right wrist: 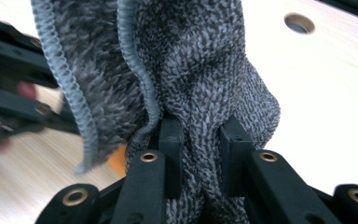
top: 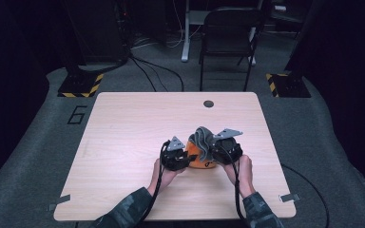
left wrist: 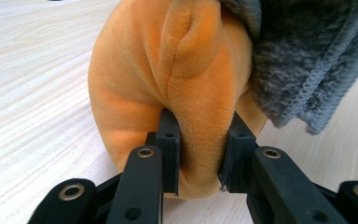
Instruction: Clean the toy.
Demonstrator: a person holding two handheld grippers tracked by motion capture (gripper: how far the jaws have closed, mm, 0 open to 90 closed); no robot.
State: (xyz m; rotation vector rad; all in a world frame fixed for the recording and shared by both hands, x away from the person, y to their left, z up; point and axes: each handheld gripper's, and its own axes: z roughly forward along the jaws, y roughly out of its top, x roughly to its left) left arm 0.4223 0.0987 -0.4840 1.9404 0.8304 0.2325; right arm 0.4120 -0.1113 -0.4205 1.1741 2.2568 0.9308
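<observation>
A soft orange plush toy with a rounded, short-piled body [top: 197, 159] sits on the pale wood-grain table [top: 123, 142], toward the near middle, between the two grippers. A grey knitted cloth with a ribbed edge [top: 203, 137] is draped over its top and right side.

The high view gives the layout but little detail: the plush reads as a small orange lump with a dark mark on its front, and the cloth as a bunched grey mound rising above it. The left gripper view shows the plush's surface closely, a smooth fleece with a raised folded lobe [left wrist: 191, 42] and a seam-like crease running down, and the cloth [left wrist: 307, 60] hanging at its upper right. There the left gripper [left wrist: 200, 156] has its jaws pressed in on a fold of the orange plush, squeezing it narrow between them.

The right gripper view shows the fuzzy weave of the cloth [right wrist: 205, 70] and its ribbed hem [right wrist: 70, 93], with a sliver of orange [right wrist: 117, 161] peeking below. The right gripper [right wrist: 200, 158] pinches a gathered bunch of the cloth between its jaws. A round hole in the tabletop [right wrist: 299, 22] lies beyond.

A dark folding chair [top: 228, 38] stands past the table's far edge.
</observation>
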